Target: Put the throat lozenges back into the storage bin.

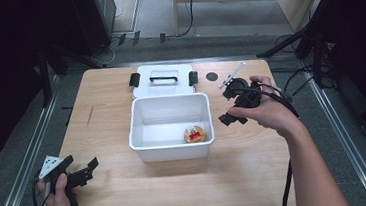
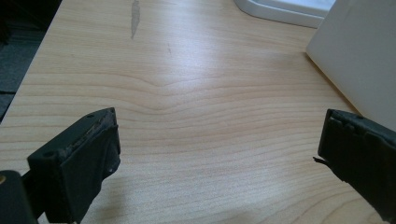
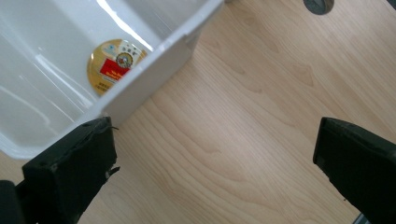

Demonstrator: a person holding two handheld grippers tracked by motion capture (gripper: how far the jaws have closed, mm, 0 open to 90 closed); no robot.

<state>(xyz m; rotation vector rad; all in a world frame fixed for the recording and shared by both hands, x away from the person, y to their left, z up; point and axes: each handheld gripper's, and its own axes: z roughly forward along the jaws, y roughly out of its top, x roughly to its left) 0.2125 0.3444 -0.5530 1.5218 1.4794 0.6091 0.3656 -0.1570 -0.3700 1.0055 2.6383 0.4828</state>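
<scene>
A white plastic box stands open in the middle of the wooden table, and a small round gold tin with a red label lies at its bottom right. The same tin shows inside the box wall in the right gripper view. The box's white lid, with a black handle and clips, lies flat just behind it. My right gripper hovers open beside the box's right wall, nothing between its jaws. My left gripper is held open at the front left, over bare wood, with the box side to its right.
A small dark round hole is set in the tabletop right of the lid. A dark scuff marks the wood at the left. Metal rails run along both table sides, and cables lie on the floor behind.
</scene>
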